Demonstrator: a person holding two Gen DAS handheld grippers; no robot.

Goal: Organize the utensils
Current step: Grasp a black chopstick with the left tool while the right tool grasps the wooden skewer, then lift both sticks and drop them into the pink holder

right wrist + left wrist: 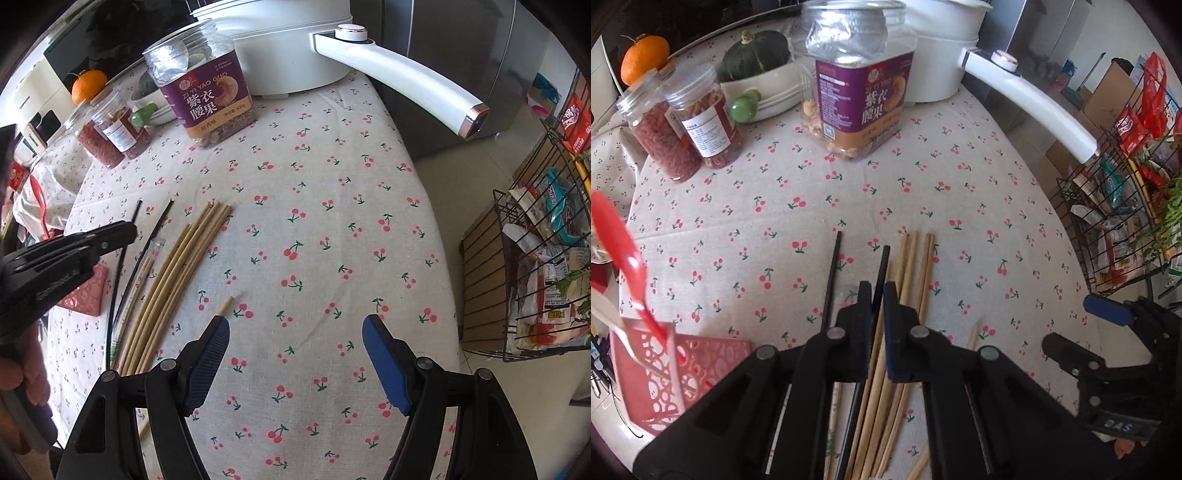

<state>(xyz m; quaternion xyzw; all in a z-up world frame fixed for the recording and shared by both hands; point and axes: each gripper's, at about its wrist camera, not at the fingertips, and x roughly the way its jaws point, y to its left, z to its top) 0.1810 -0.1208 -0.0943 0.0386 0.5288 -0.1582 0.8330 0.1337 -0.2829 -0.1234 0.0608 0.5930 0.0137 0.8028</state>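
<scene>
Here the left claw (pixel 878 291) is clamped on 1 black chopstick (pixel 882 269) above the cherry-print tabletop (pixel 314 192), beside the wooden chopsticks (pixel 173 269). The right claw (pixel 295 332) (jaws spread wide) grips nothing. A pink basket (pixel 665 373) sits near left.

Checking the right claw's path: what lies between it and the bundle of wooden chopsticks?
One loose wooden stick near the right claw; otherwise bare tablecloth up to the wooden chopsticks, seen in the right wrist view.
</scene>
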